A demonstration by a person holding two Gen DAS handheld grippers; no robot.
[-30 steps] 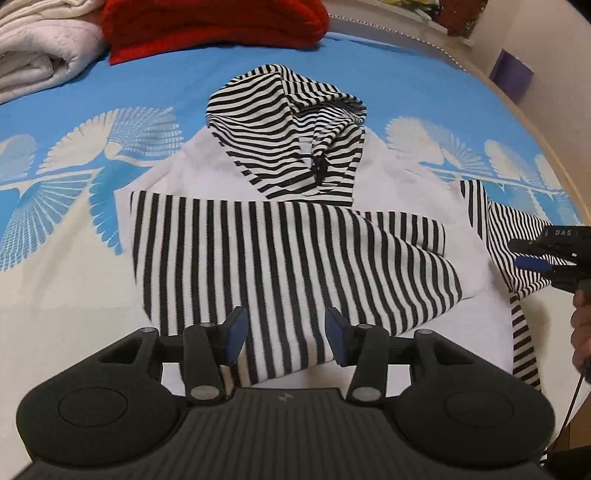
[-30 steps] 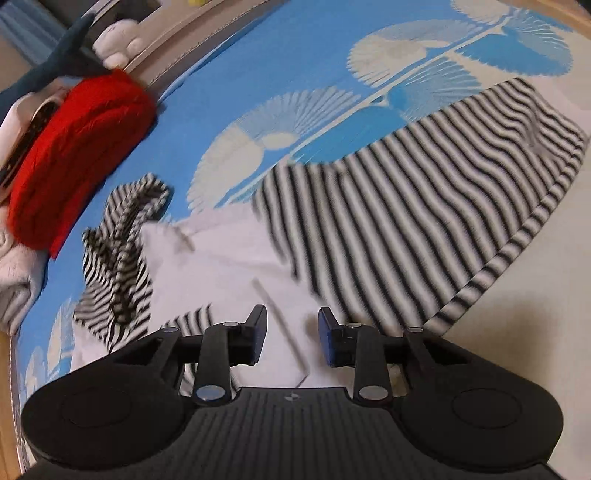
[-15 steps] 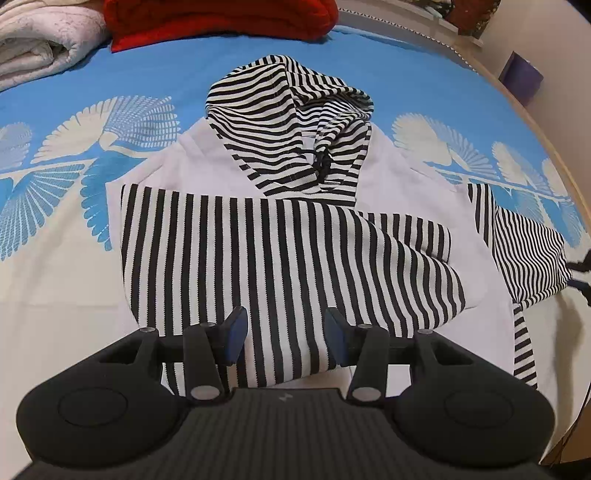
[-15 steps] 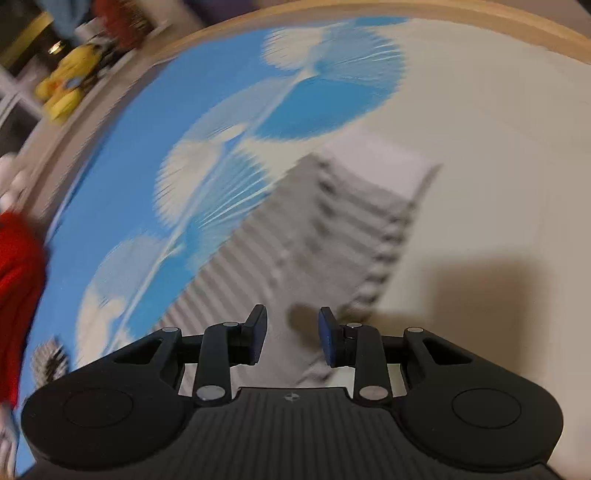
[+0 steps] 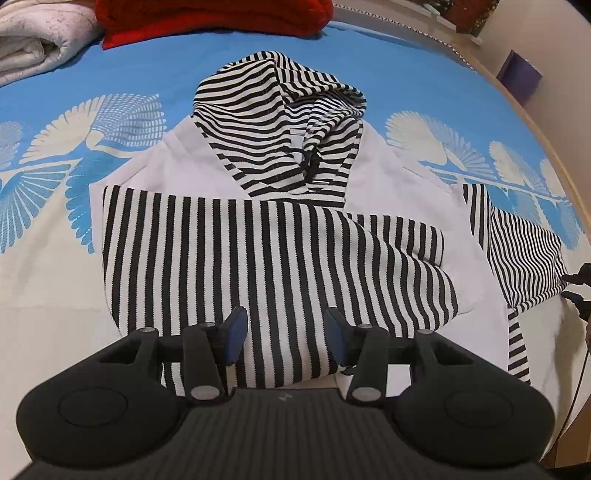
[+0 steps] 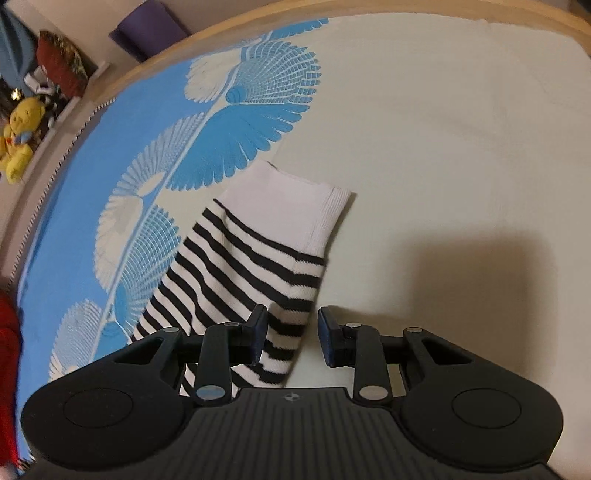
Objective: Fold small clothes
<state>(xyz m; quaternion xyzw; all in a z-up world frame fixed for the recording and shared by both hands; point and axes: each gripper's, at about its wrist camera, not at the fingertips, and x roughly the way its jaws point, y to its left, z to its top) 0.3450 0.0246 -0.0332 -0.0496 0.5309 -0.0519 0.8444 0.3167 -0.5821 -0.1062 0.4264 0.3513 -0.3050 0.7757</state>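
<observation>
A small white hoodie with a striped hood lies flat on the bed. Its left striped sleeve is folded across the chest. The right striped sleeve lies spread out to the right; its white cuff shows in the right wrist view. My left gripper is open and empty above the hoodie's lower part. My right gripper is open just over the right sleeve near the cuff, and its tips show at the far right of the left wrist view.
The bed sheet is blue and cream with fan prints. A red blanket and a white folded blanket lie at the bed's far end. The wooden bed edge curves past the cuff. A yellow plush toy sits beyond it.
My right gripper has swung out along the right sleeve to its cuff end and come down close over it. My left gripper has drifted slightly nearer the hoodie. Both stayed open.
</observation>
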